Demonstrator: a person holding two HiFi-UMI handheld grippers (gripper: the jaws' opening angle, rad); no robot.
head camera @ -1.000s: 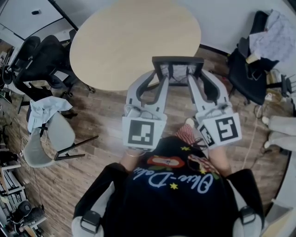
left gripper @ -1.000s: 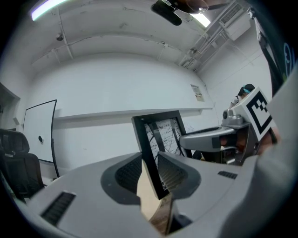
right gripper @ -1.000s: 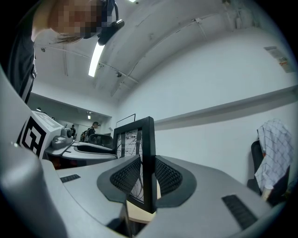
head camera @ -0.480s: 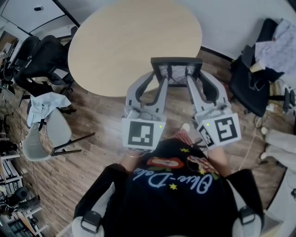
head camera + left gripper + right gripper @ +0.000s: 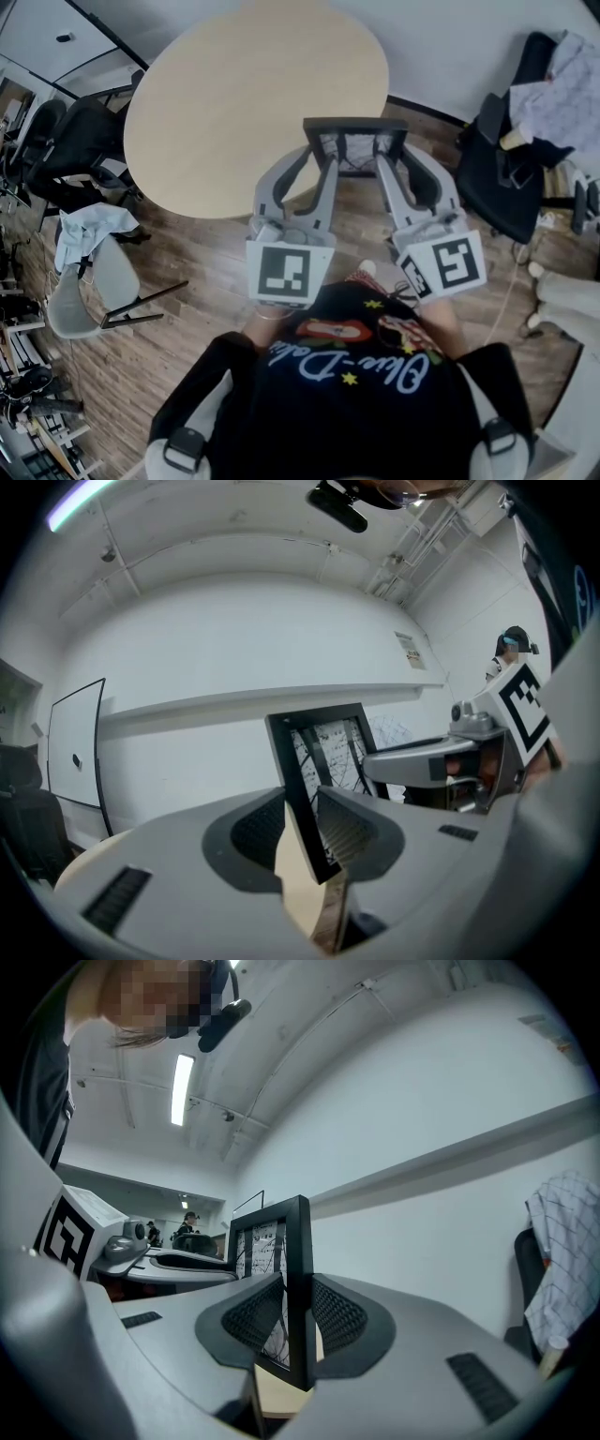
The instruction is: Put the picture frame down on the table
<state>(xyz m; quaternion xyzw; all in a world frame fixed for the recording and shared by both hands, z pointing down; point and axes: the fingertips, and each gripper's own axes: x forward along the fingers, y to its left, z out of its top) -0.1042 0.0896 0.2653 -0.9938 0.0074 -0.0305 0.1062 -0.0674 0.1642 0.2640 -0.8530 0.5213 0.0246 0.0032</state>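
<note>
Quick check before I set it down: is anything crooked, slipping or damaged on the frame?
Nothing stands out. The picture frame is clamped by the left gripper on one side bar and the right gripper on the other. It sits level in the head view with no visible damage, at the near edge of the table.

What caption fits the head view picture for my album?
Left gripper and right gripper hold a black picture frame near the round table.
</note>
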